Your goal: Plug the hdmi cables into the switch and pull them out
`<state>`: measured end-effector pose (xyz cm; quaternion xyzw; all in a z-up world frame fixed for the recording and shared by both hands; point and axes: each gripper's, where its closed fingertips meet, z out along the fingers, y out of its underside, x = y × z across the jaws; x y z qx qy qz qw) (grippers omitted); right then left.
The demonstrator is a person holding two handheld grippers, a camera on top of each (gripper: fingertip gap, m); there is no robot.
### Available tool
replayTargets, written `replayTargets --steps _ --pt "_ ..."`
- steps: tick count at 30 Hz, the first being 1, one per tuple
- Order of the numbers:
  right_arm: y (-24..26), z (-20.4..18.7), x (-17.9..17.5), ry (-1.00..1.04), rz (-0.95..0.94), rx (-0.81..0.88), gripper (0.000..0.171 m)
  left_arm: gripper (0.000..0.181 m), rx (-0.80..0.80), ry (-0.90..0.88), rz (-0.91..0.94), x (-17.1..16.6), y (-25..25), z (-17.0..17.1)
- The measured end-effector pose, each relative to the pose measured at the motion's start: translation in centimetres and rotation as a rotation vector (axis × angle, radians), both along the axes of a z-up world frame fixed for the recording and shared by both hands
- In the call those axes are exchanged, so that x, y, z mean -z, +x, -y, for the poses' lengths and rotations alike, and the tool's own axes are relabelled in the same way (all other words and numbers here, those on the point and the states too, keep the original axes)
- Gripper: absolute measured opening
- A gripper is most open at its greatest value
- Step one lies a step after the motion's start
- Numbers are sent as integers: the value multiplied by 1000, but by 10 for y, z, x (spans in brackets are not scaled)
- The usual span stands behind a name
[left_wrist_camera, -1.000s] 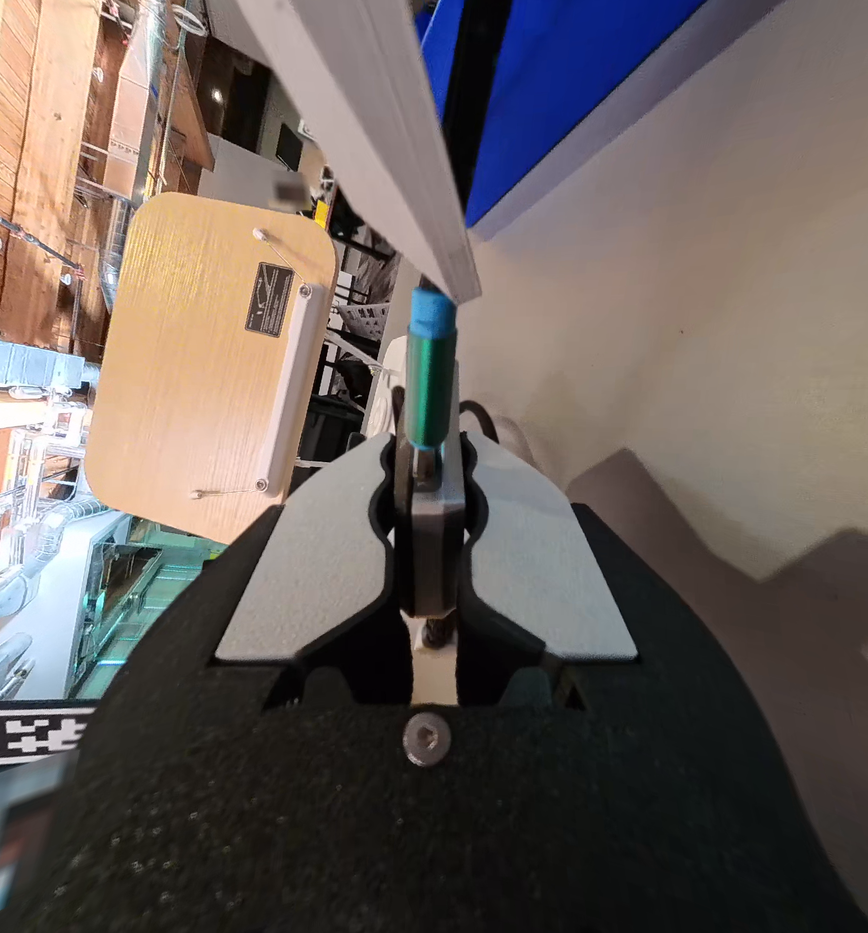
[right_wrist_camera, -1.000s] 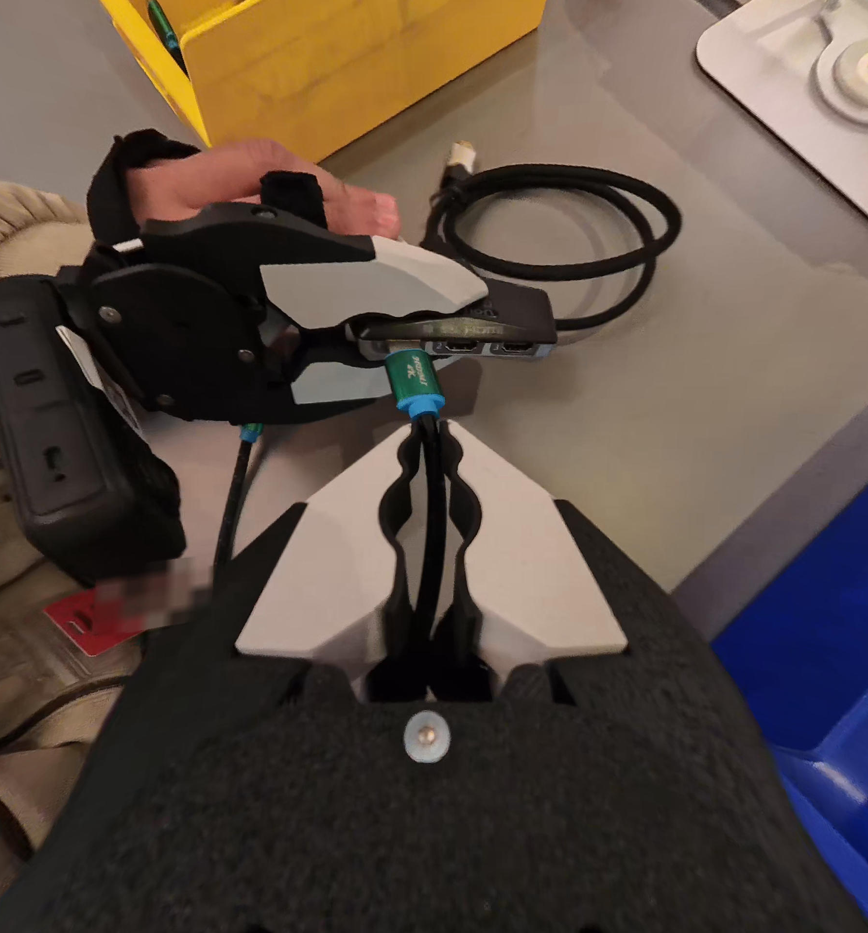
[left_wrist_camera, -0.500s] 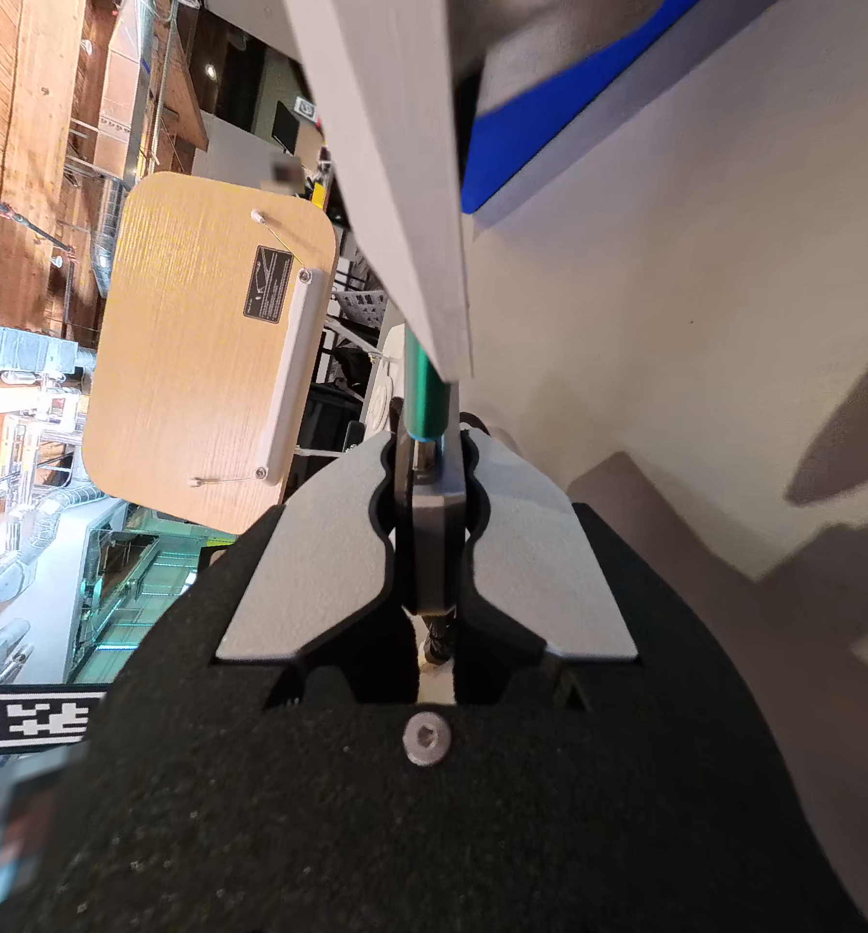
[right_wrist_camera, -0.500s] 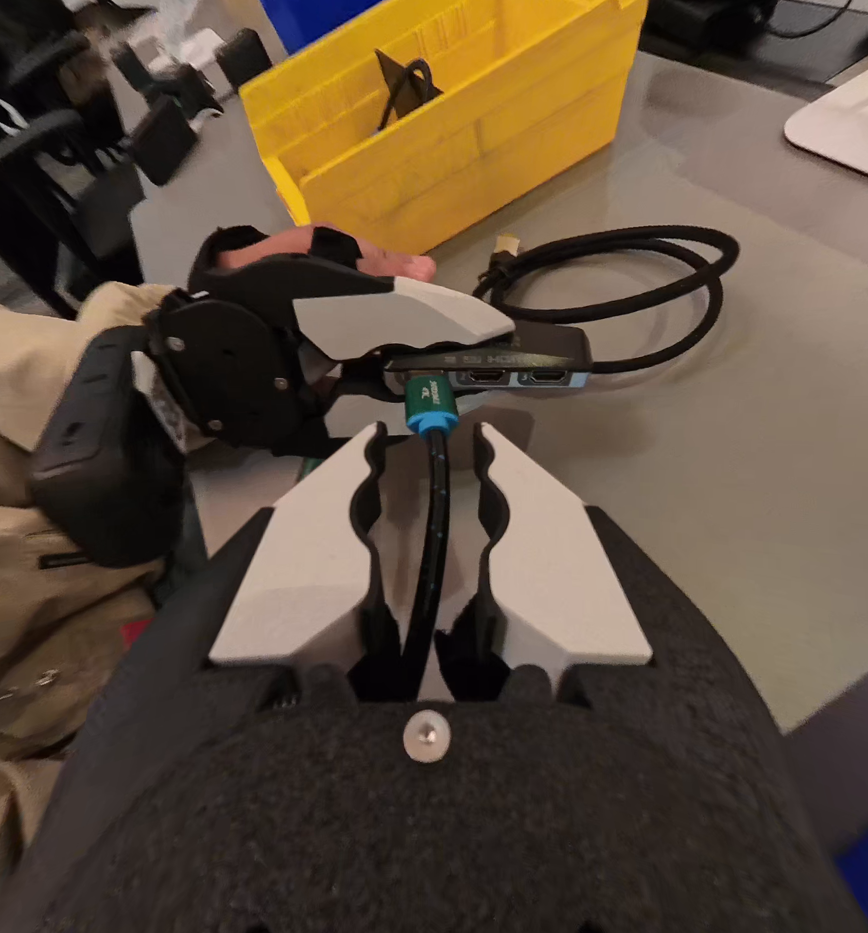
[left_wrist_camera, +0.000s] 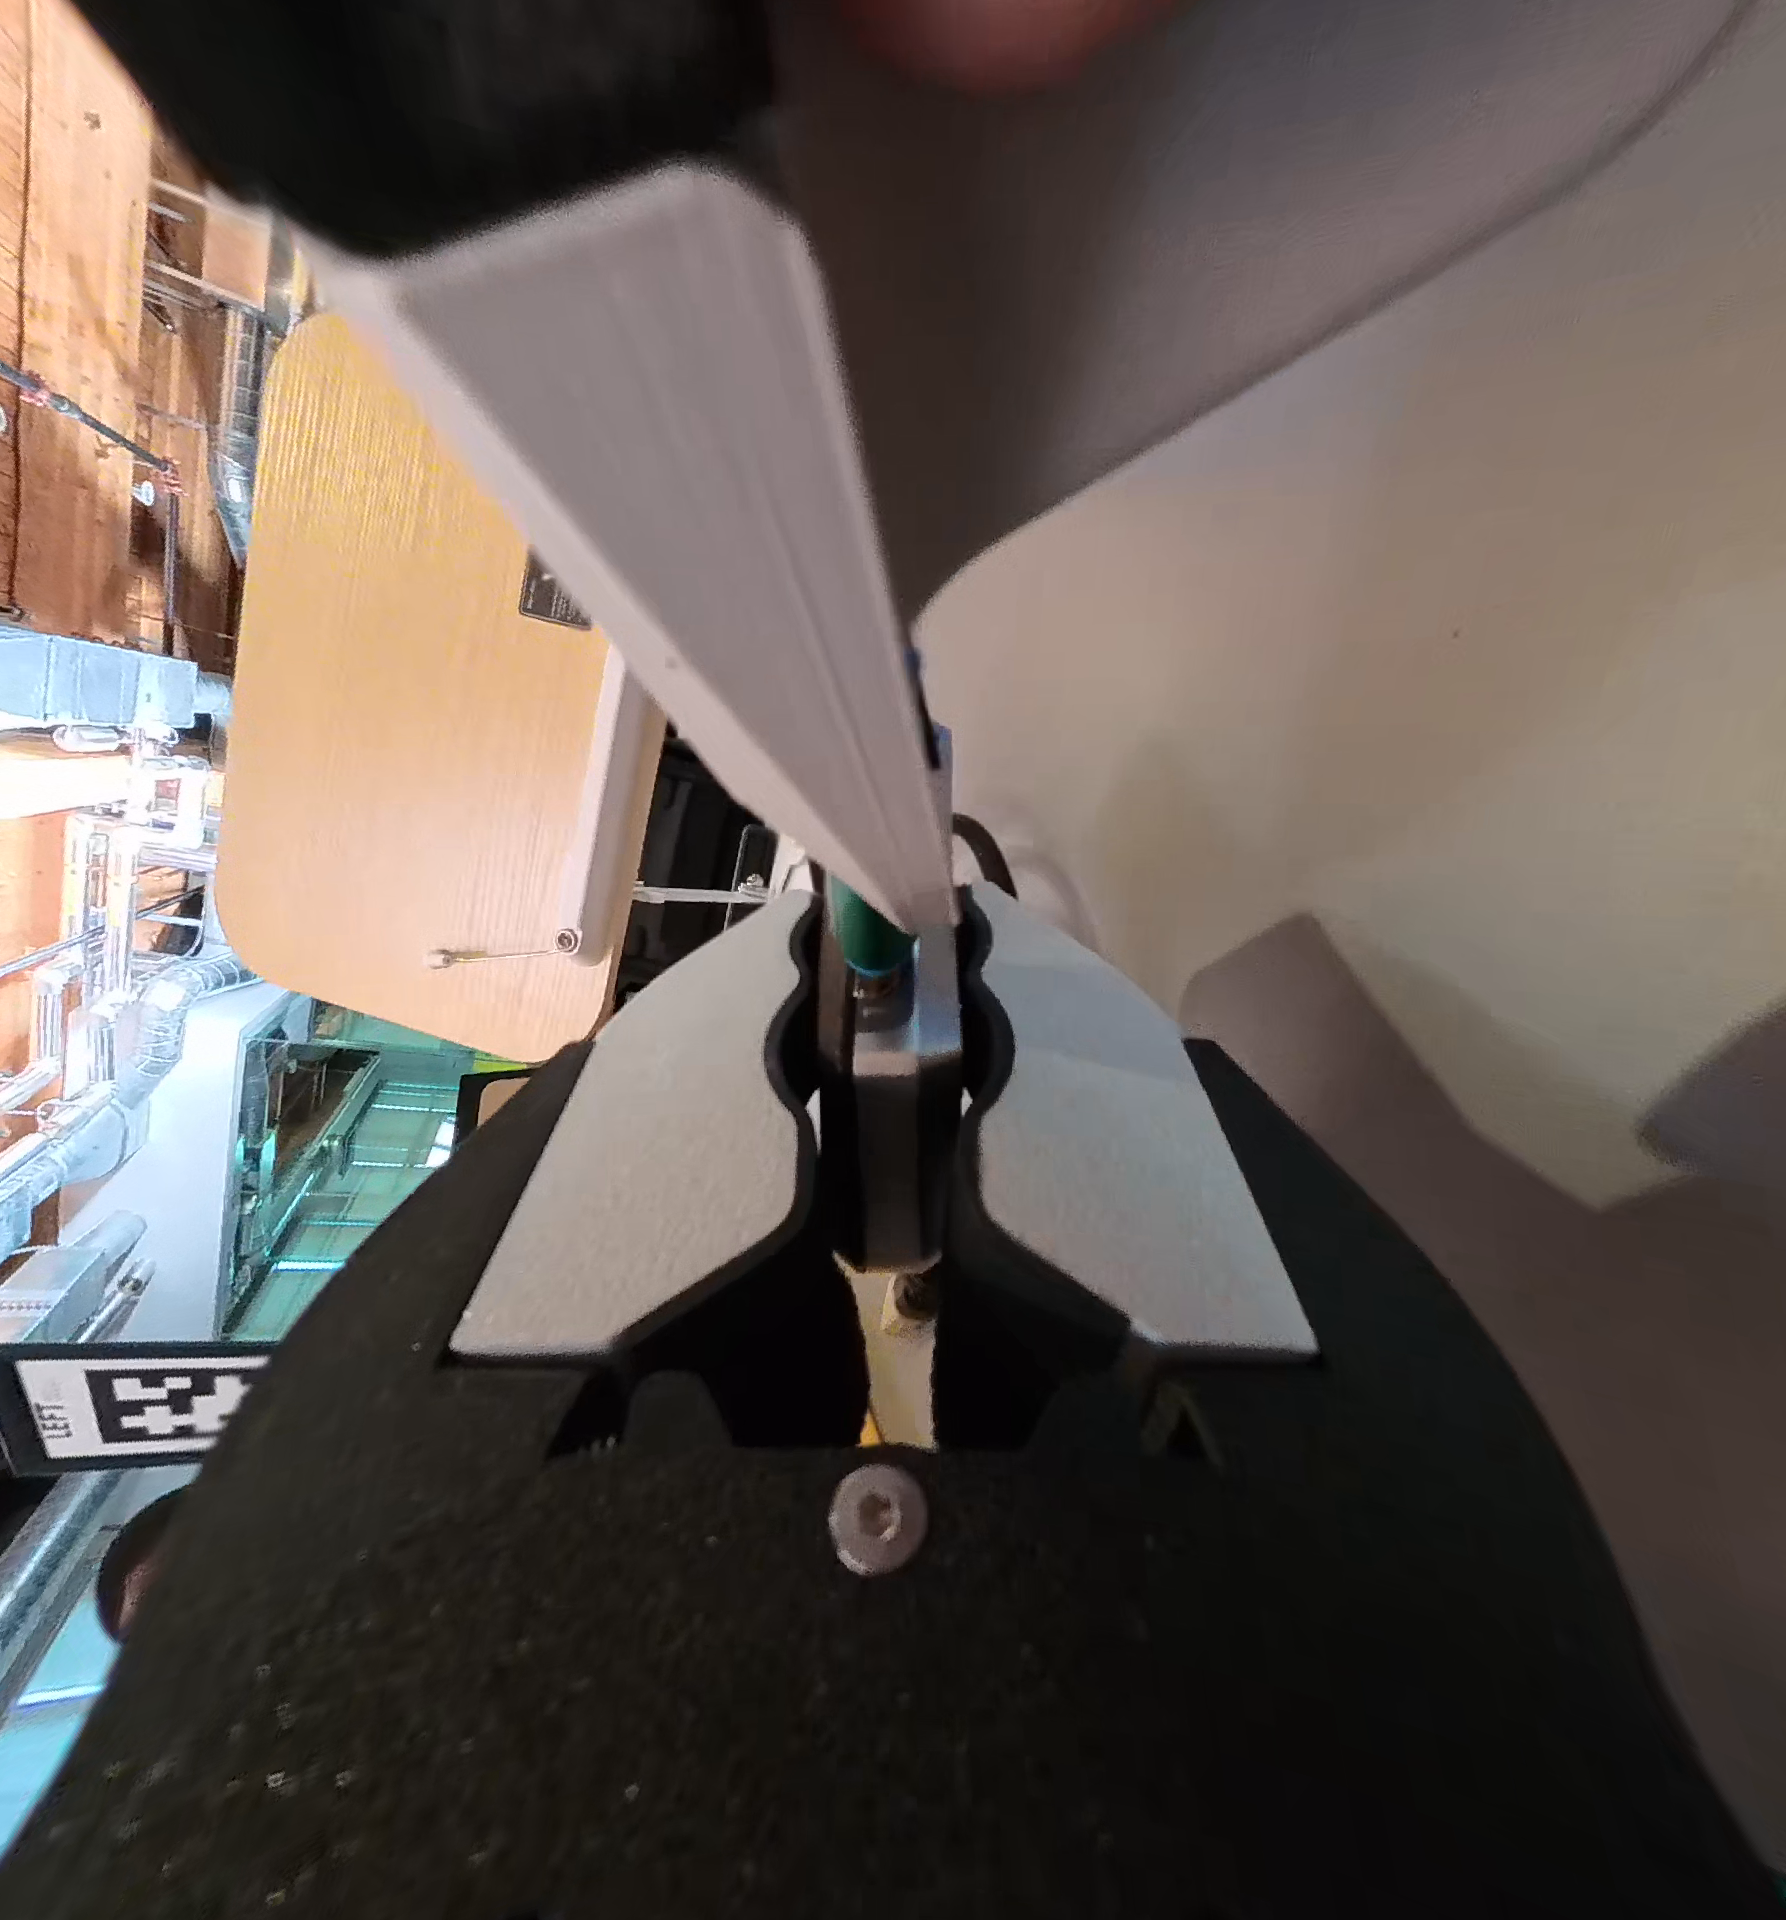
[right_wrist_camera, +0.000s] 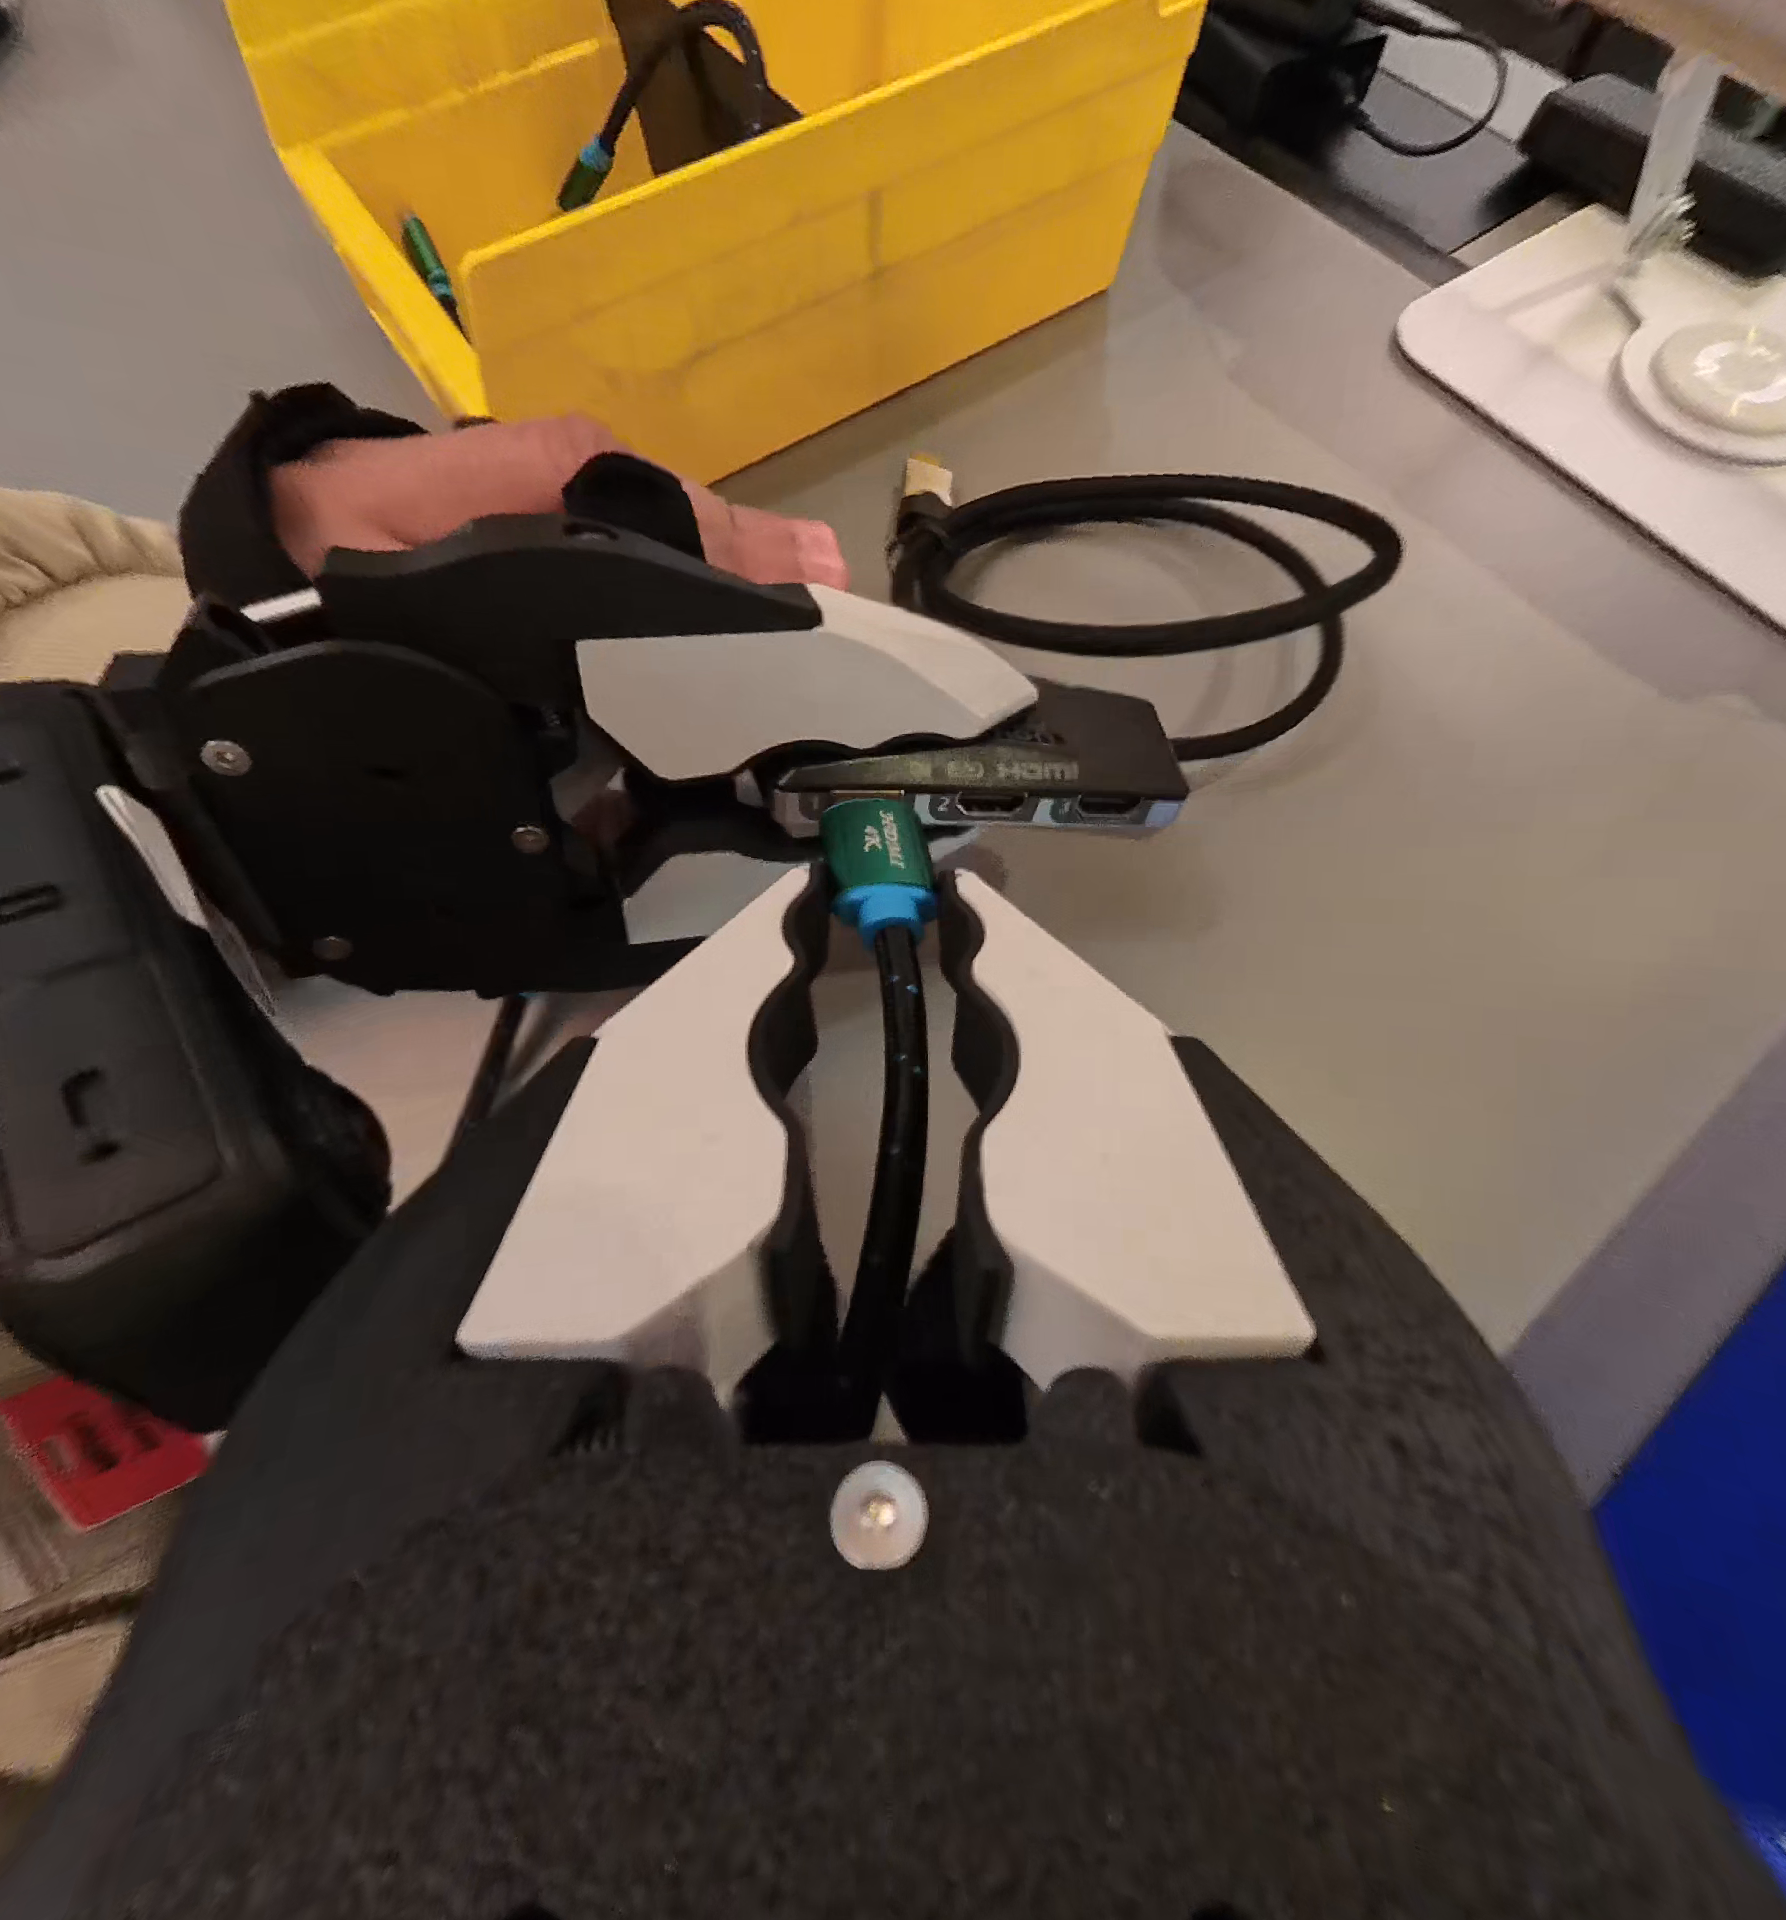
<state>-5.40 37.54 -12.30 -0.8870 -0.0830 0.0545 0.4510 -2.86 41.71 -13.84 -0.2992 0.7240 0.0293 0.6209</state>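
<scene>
Right claw (right_wrist_camera: 884,894) half-closed again, fingertips now flanking the green plug (right_wrist_camera: 876,844).

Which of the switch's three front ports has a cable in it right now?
The leftmost port, nearest the left gripper: the green plug sits in it. The middle port and right port are empty.

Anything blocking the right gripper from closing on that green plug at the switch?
Nothing visible. The right gripper is open, fingers on either side of the green metal HDMI plug and its black braided cable. The plug sits in the end port of the flat black switch, clamped by the left gripper.
</scene>
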Motion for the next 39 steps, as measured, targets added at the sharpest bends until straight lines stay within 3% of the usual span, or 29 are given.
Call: replayTargets --steps 15,20,26,39 --pt "-11 -9 -1 72 -54 14 20 20 -36 8 10 -3 0 0" --pt "-10 -6 -6 97 -147 -73 20 21 57 -63 54 -7 -2 4" --pt "-6 6 -12 114 -243 -206 19 22 165 -26 100 -11 -3 16" --pt "-13 11 -17 149 -380 -261 19 27 262 85 173 -20 -23 25"
